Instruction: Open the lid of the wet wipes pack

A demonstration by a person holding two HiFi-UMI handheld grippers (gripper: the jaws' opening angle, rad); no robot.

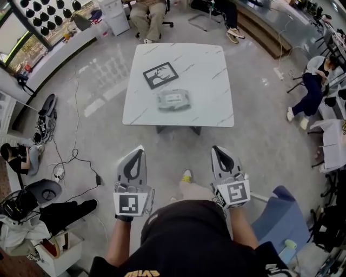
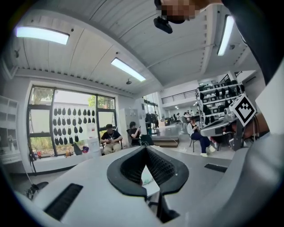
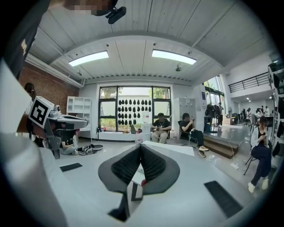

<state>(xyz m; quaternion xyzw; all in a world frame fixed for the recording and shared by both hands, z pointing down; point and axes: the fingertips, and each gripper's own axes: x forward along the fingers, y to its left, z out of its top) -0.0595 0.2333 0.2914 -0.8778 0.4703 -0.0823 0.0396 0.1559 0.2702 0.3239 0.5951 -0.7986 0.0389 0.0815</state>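
The wet wipes pack (image 1: 173, 100), pale with a printed label, lies flat near the front of the white marble table (image 1: 211, 108). Both grippers hang over the floor well short of the table, close to my body. My left gripper (image 1: 140, 150) points at the table with its tips together and nothing between them. My right gripper (image 1: 217, 150) is held the same way, shut and empty. In the left gripper view the black pads (image 2: 133, 166) meet at the tip. In the right gripper view the pads (image 3: 126, 166) also meet, with the table (image 3: 173, 148) ahead.
A black-framed picture (image 1: 160, 74) lies on the table behind the pack. Cables (image 1: 75, 157) and bags sprawl on the floor at the left. A blue chair (image 1: 286, 216) stands at my right. People sit beyond the table (image 1: 148, 16) and at the right (image 1: 311, 92).
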